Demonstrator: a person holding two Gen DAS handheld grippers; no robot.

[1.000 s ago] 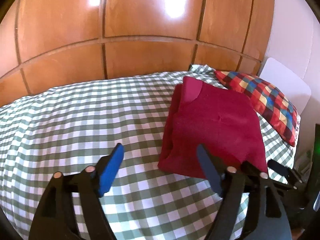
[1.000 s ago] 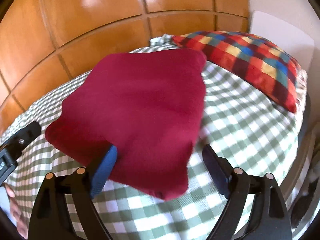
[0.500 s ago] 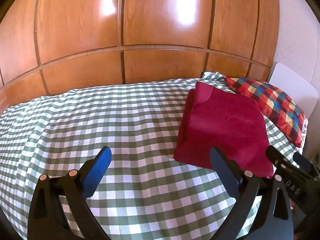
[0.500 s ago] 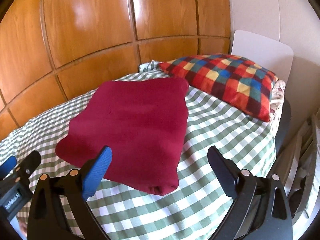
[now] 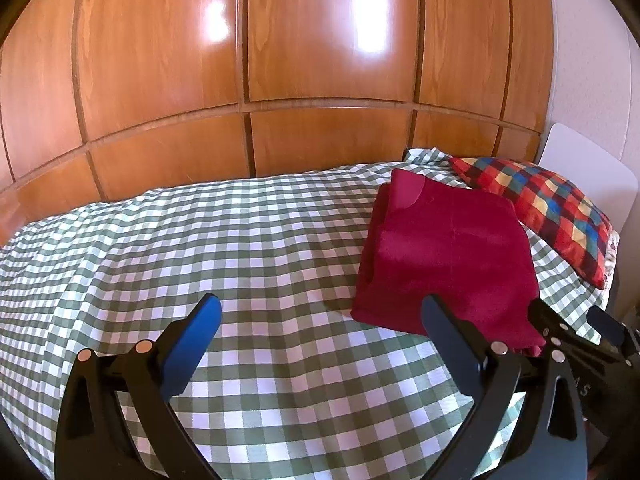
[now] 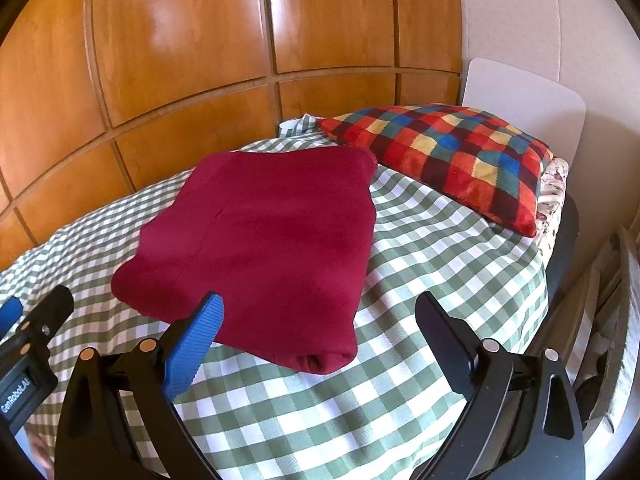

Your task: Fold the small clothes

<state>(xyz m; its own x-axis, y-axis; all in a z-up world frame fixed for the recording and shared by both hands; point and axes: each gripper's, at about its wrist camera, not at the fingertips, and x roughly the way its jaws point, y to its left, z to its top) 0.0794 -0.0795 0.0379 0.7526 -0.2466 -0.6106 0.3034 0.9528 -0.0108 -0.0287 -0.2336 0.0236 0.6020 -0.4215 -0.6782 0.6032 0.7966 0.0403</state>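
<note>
done: red garment [image 6: 260, 240] lying folded on the checked bedspread [image 5: 200, 240] | we are holding left gripper [image 5: 320, 320] and right gripper [image 6: 316, 316] wide, empty | left: seemingly nothing

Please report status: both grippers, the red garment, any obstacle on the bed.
Left gripper open, empty. Right gripper open, empty. Red garment folded, flat on checked bedspread, untouched. Plaid cushion beside it, not blocking.
</note>
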